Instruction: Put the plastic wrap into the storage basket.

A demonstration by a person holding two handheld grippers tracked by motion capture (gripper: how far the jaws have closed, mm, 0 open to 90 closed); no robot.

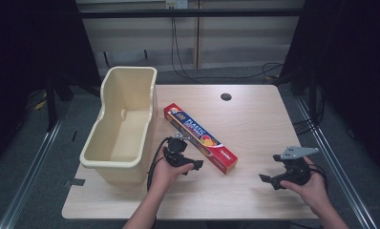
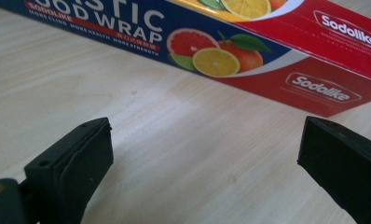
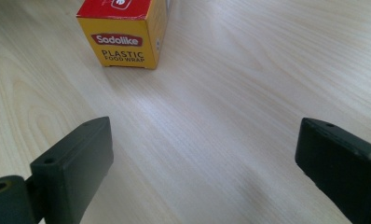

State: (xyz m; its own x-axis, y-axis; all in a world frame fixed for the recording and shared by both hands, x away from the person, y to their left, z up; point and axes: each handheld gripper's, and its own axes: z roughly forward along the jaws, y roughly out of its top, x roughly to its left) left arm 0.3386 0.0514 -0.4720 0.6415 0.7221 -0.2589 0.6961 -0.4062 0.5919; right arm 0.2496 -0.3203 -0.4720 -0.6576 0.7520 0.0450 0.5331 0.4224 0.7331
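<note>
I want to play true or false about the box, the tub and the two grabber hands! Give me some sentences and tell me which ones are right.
1. The plastic food wrap box lies inside the cream plastic tub. False: it lies on the wooden table, beside the tub.
2. The left gripper has its jaws open with nothing between them. True.
3. The right gripper is squeezing the box. False: its jaws are open over bare table, apart from the box.
4. The tub has nothing in it. True.
5. The box shows pictures of citrus fruit. True.
</note>
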